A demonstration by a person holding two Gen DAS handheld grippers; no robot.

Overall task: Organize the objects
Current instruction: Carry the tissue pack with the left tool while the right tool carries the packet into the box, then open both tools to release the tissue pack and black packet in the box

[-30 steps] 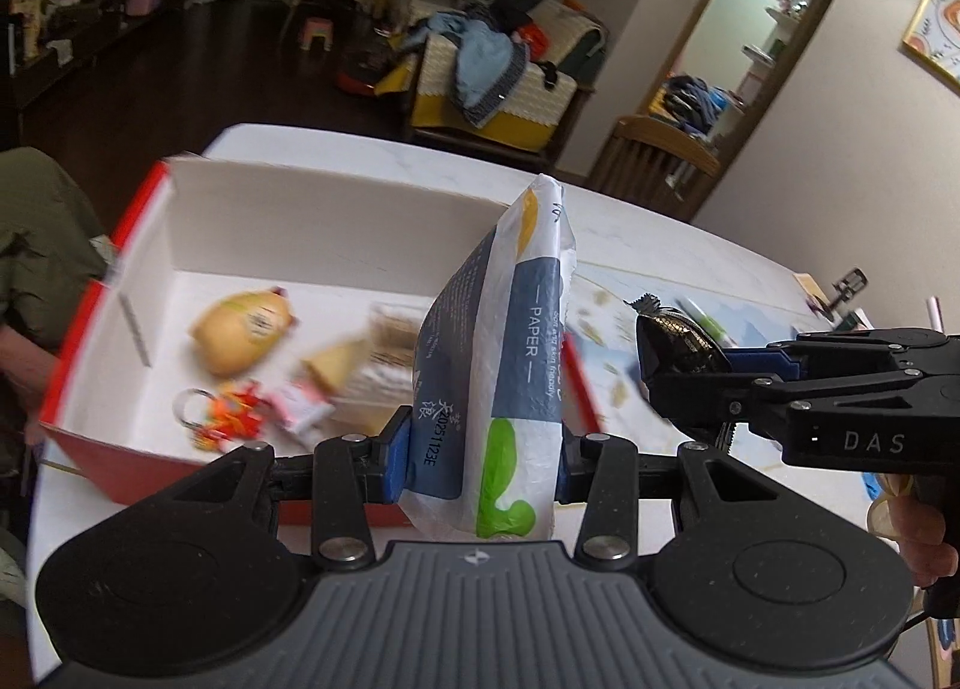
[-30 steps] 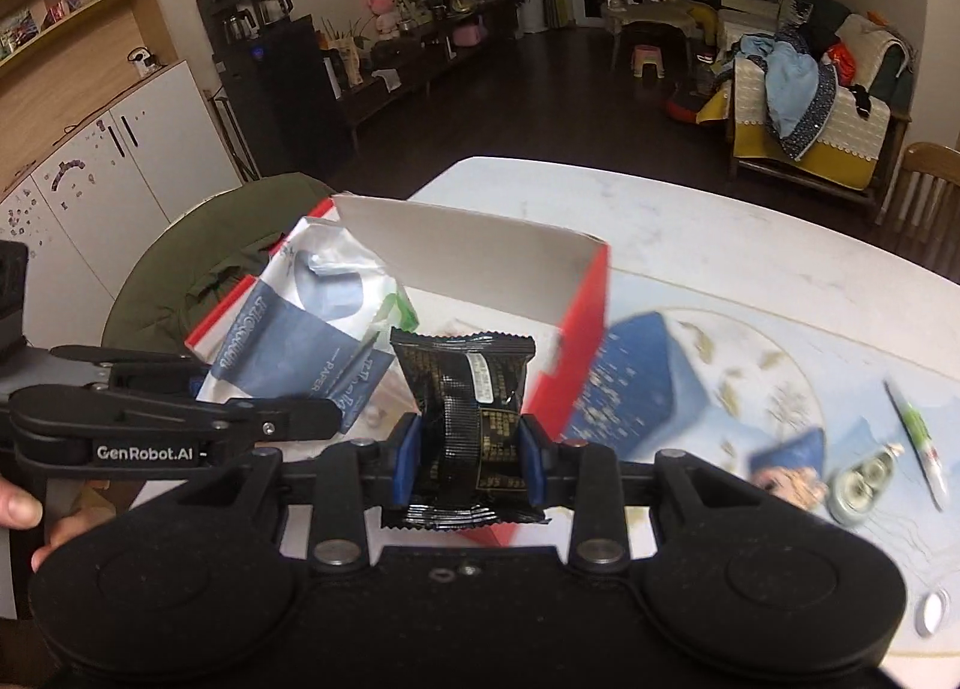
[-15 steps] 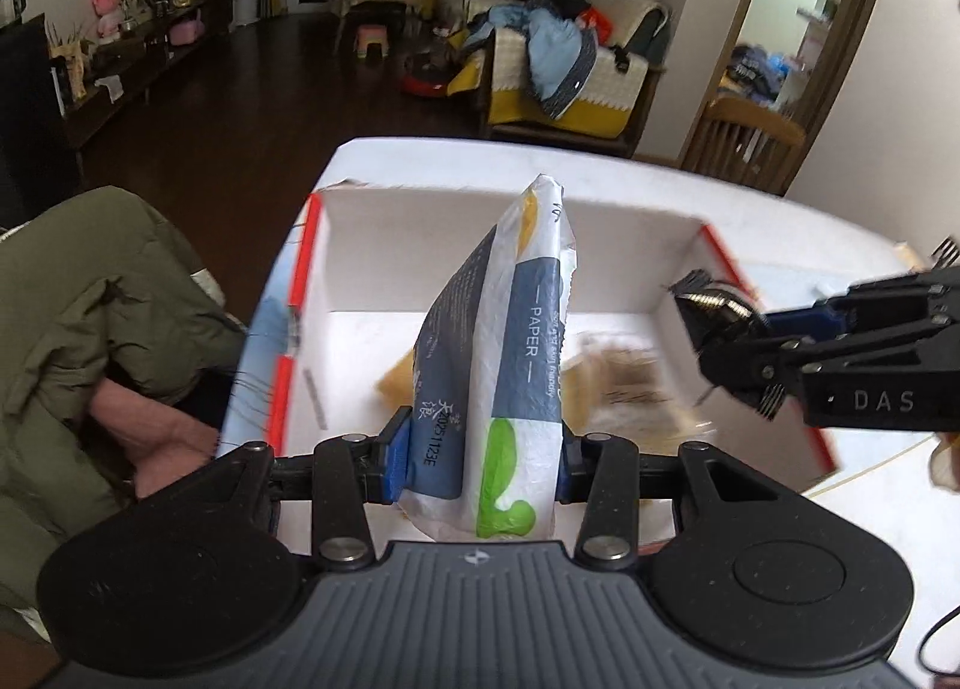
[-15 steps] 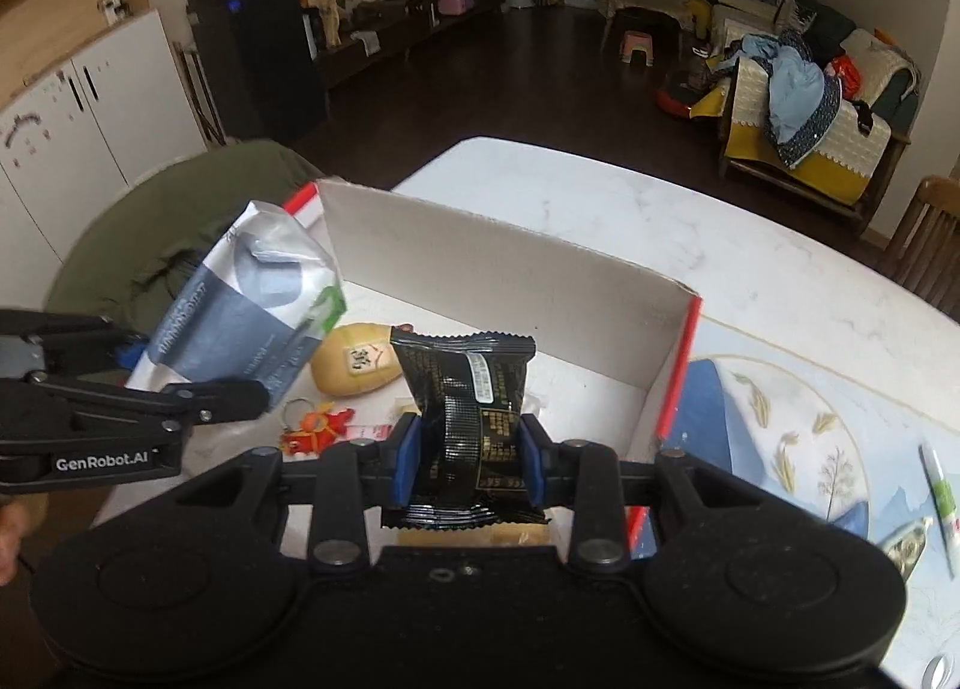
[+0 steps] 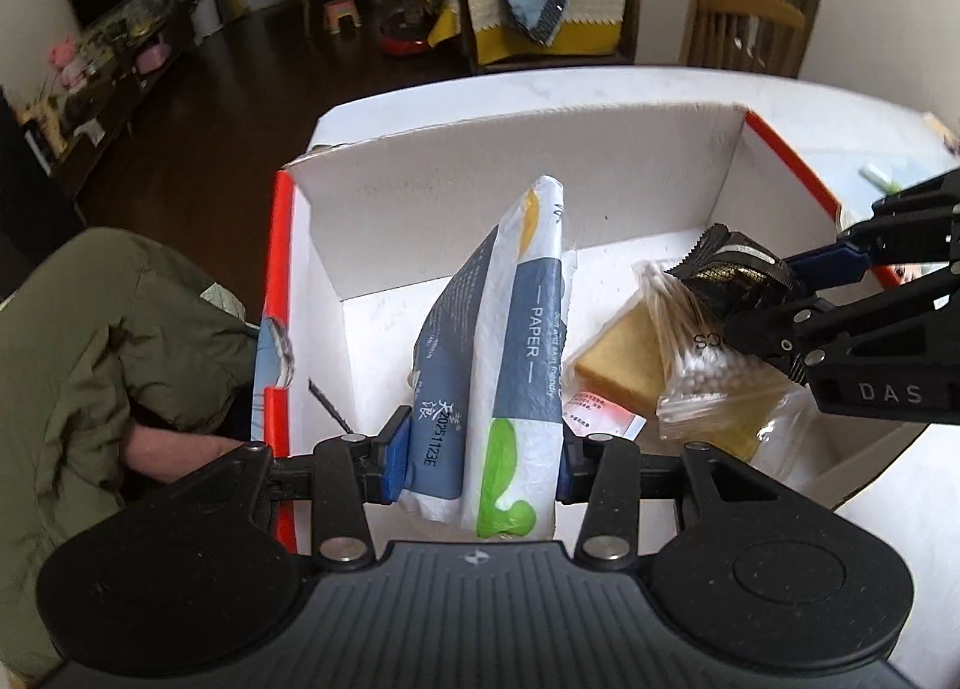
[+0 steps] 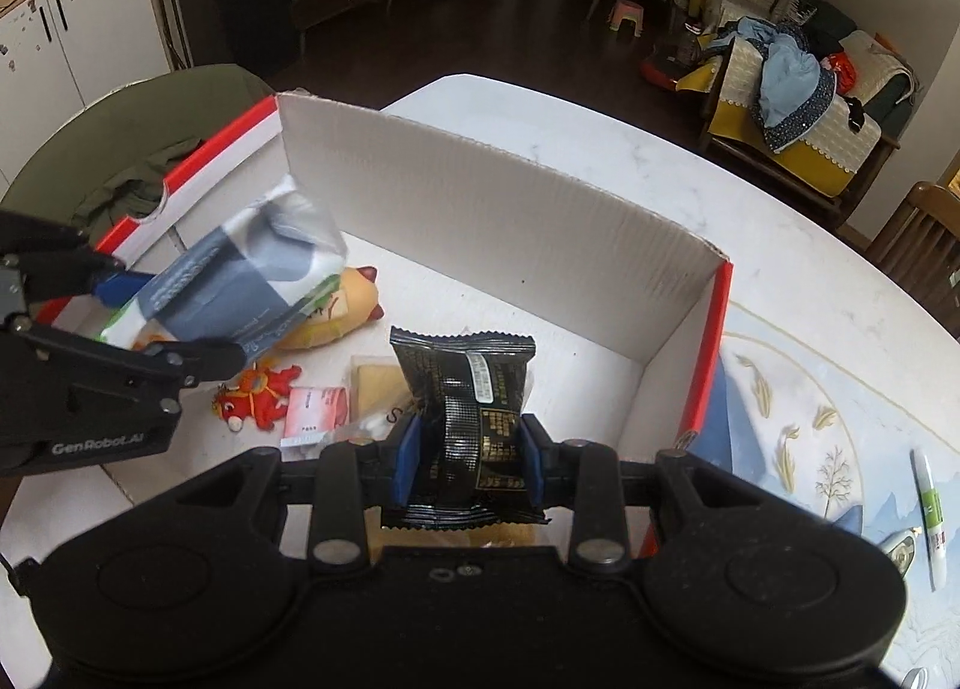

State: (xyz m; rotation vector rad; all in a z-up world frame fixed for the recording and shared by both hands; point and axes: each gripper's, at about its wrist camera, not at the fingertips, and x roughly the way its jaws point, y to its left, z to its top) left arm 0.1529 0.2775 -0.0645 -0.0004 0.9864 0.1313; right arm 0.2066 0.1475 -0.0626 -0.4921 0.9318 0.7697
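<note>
The left tool [image 5: 477, 464] grips a tissue pack [image 5: 498, 353] and the right tool [image 6: 468, 458] grips a black packet [image 6: 471, 419], both above the box [image 6: 480, 209] near the bench's [image 6: 600, 149] left edge.

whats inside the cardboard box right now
Inside the cardboard box: a yellow plush, a red charm, a pink packet, a cotton swab bag and a bread slice. Both held packs hide part of the floor.

The left tool [image 5: 480, 461] is clamped on a tissue pack [image 5: 498, 341], its two blue pads pressing the pack's lower sides, while the right tool [image 6: 468, 464] is clamped likewise on a black snack packet [image 6: 468, 407], both tools held close side by side and angled downward.
</note>
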